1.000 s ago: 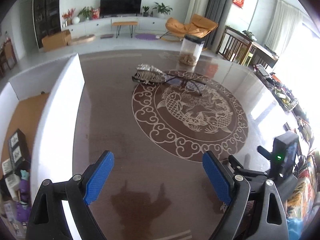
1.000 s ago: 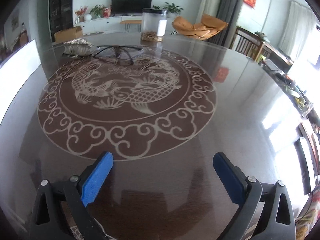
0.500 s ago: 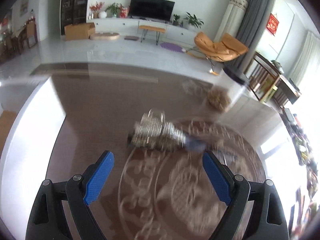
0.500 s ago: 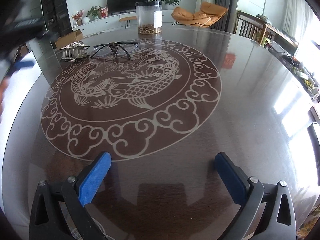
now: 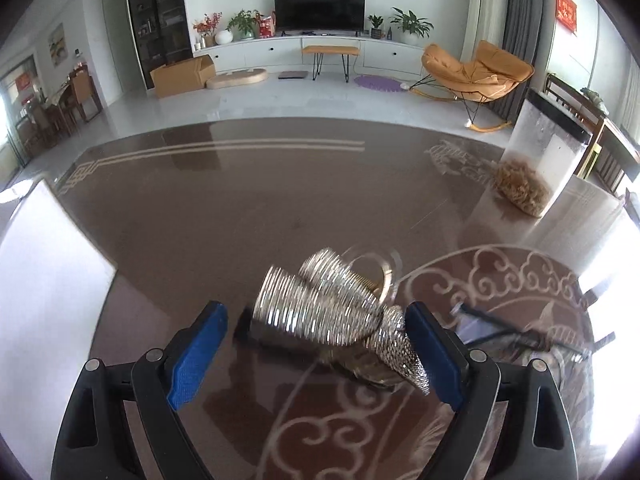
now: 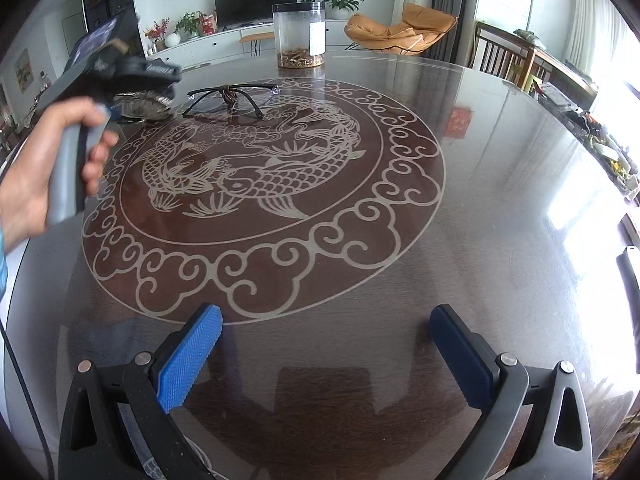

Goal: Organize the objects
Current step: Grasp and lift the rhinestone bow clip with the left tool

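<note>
Silver coiled ornament sits between your open left hand-held gripper; centre it, then squeeze gently.

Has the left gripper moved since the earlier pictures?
Yes. The left gripper has come forward across the table to the silver ornament, now between its open jaws.

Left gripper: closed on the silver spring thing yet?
No, the left gripper is open, its blue pads either side of the silver coil piece without pressing it.
</note>
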